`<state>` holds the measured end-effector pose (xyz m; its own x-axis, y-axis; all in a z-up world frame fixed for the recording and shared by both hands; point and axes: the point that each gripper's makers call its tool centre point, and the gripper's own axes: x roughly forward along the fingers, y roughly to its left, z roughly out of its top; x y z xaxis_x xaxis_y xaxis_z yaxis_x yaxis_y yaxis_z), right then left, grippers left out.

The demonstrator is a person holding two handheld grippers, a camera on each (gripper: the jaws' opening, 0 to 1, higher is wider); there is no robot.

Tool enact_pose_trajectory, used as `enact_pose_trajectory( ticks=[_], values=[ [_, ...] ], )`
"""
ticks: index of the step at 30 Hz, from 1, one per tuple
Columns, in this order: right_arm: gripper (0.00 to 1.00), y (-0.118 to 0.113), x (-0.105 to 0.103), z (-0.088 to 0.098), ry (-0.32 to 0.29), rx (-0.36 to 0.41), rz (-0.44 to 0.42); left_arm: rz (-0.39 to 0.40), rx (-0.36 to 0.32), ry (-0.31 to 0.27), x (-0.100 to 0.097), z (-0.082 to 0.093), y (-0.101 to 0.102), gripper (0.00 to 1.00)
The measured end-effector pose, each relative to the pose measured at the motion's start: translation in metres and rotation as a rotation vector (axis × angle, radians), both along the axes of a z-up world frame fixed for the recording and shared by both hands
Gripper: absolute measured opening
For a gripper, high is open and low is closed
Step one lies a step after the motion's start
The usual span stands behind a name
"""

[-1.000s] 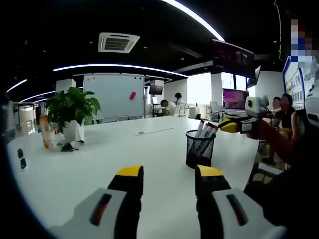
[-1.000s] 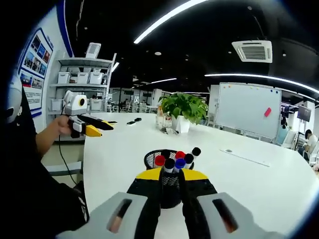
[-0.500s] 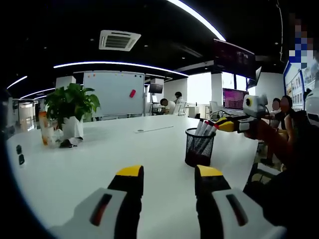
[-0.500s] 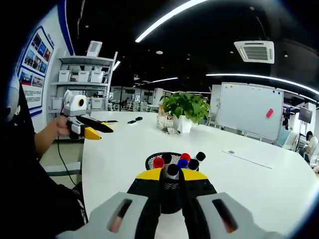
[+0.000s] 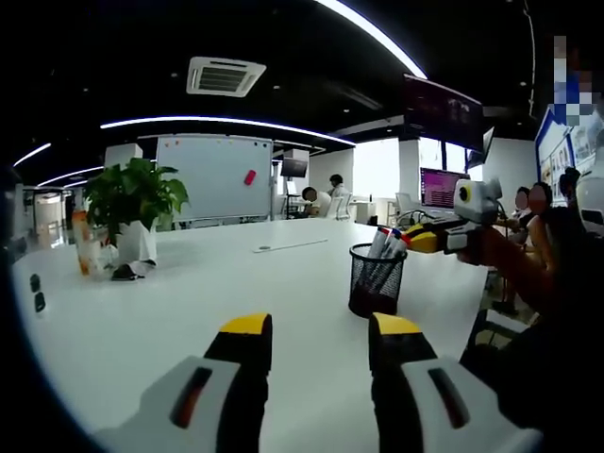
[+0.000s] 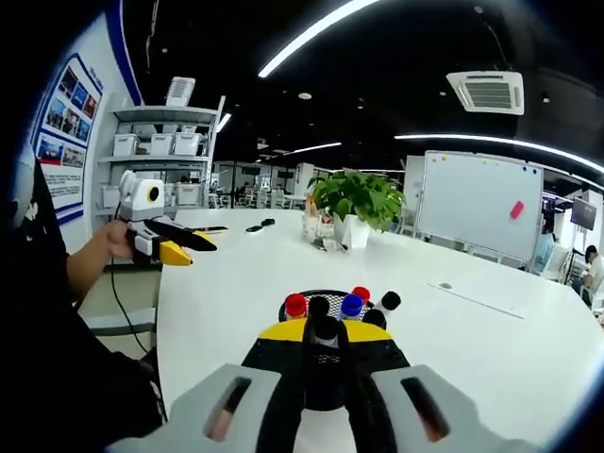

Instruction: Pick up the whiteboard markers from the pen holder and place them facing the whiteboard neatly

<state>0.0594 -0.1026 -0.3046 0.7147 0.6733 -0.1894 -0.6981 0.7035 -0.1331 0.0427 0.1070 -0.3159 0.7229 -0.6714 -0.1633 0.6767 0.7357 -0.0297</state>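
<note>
The right claw [image 6: 324, 332] is pinched together on a black-capped marker [image 6: 326, 327] standing in the holder [image 6: 326, 300], ready to lift; the left claw [image 5: 319, 330] waits apart above the bench [image 5: 170, 302].

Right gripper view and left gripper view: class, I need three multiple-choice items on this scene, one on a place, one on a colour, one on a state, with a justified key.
1. Where does the pen holder stand?
A. on the white table
B. on a shelf
C. on the floor

2. What colour is the pen holder?
A. white
B. black
C. green

3. How do the right gripper jaws stand?
A. wide open above the potted plant
B. closed around a black-capped marker in the holder
C. flat on the table, holding nothing

Key: 1 A, it sits on the tabletop; 2 B, its mesh is black; 3 B, the jaws pinch the black cap.
</note>
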Motion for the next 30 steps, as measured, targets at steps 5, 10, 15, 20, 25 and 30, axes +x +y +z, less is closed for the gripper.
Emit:
enact_pose_trajectory(
  ticks=[5,10,15,20,25,30],
  values=[
    [0.15,-0.001,0.001,0.004,0.002,0.016,0.005,0.002,0.003,0.002,0.000,-0.001,0.001,0.42],
    [0.13,0.001,0.000,0.003,0.005,0.022,0.010,0.002,0.003,0.005,0.000,-0.003,0.000,0.42],
    [0.13,-0.002,-0.002,0.006,0.004,0.073,-0.005,-0.008,0.005,0.010,-0.001,-0.005,-0.004,0.42],
    [0.13,-0.006,-0.006,0.012,0.024,0.121,-0.013,-0.028,0.006,0.023,-0.003,-0.011,-0.013,0.42],
    [0.13,-0.013,-0.010,0.033,-0.009,0.137,-0.024,-0.038,0.007,0.022,-0.003,-0.010,-0.017,0.42],
    [0.13,-0.020,-0.016,0.056,-0.044,0.158,-0.028,-0.031,0.006,0.017,-0.003,-0.008,-0.015,0.42]
  ],
)
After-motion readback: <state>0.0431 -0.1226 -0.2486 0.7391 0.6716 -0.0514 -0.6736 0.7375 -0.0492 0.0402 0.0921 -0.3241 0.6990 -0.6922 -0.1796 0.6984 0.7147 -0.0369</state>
